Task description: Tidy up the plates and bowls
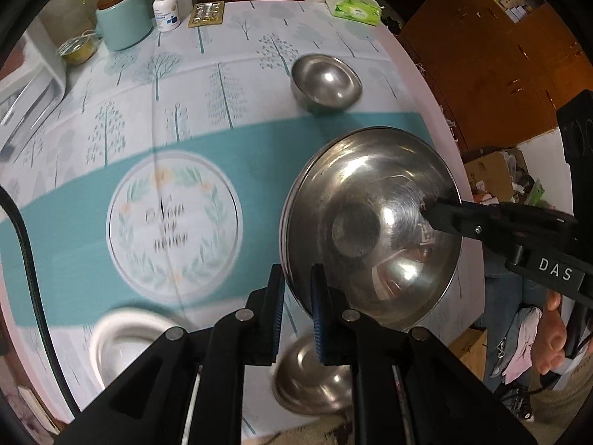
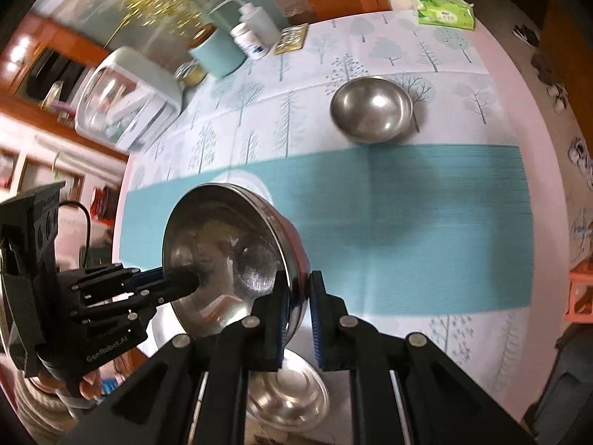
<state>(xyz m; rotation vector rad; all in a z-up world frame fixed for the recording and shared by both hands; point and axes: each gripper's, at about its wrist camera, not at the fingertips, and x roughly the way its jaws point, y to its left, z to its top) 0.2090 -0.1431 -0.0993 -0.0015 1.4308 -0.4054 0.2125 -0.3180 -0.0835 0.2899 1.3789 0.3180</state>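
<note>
A large steel bowl (image 1: pixel 370 230) (image 2: pixel 222 256) hangs tilted above the table, held at opposite sides of its rim. My left gripper (image 1: pixel 298 307) (image 2: pixel 181 282) is shut on the rim's near-left edge. My right gripper (image 2: pixel 299 307) (image 1: pixel 444 218) is shut on the other side of the rim. A small steel bowl (image 1: pixel 326 83) (image 2: pixel 370 109) stands on the far side of the table. Another steel bowl (image 1: pixel 311 374) (image 2: pixel 285 389) lies below the grippers. A flower-patterned plate (image 1: pixel 174 218) rests on the teal runner, and a white bowl (image 1: pixel 122 341) sits near the front edge.
At the back left stand a teal canister (image 1: pixel 124 18), a pill bottle (image 1: pixel 166 9), a blister pack (image 1: pixel 205 15) and a clear plastic container (image 2: pixel 126 96). A green tissue pack (image 1: pixel 354 5) lies at the far edge. The round table's edge (image 1: pixel 444 126) curves down the right.
</note>
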